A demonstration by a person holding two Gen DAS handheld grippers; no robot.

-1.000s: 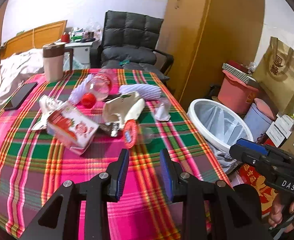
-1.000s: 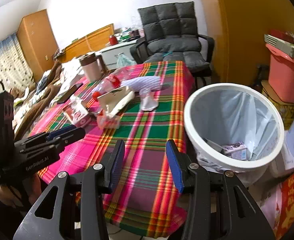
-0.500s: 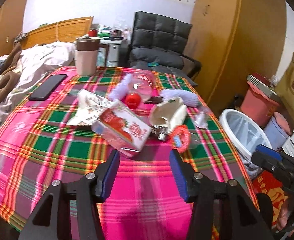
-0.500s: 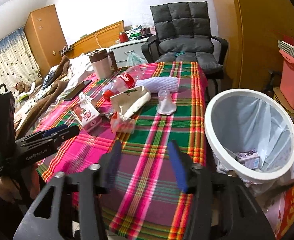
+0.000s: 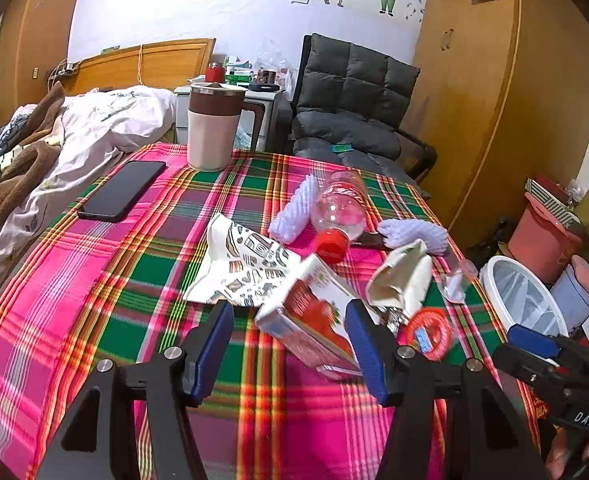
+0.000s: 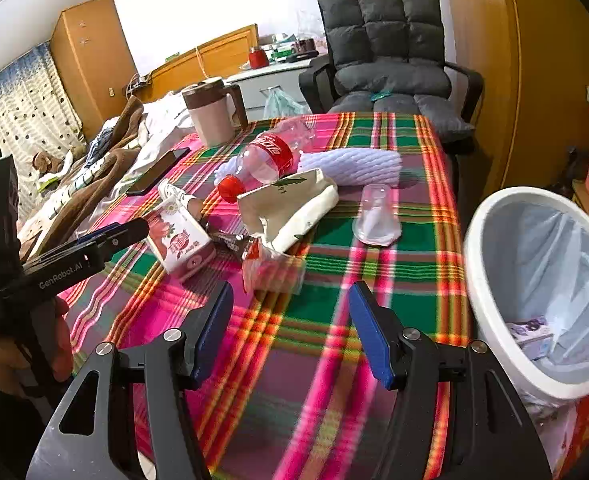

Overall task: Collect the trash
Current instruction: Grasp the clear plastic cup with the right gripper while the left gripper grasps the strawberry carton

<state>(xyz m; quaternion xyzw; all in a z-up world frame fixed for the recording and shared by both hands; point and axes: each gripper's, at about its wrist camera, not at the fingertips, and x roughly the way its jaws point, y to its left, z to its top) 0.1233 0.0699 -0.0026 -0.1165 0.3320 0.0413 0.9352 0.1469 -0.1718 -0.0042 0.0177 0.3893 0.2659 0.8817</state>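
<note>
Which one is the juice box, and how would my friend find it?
Start at the table with the pink and green plaid cloth. In the trash pile near its front edge lies a white cardboard carton with red strawberries printed on it. It is the only box-shaped thing there, beside a clear plastic bottle with a red cap.

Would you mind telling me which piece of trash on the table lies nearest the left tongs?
The strawberry-printed carton, lying partly between the opening left tongs; the bottle lies farther back.

one bottle [image 5: 340, 206], one carton [image 5: 310, 320], one phone [image 5: 122, 190], two foam sleeves [image 5: 294, 212]
</note>
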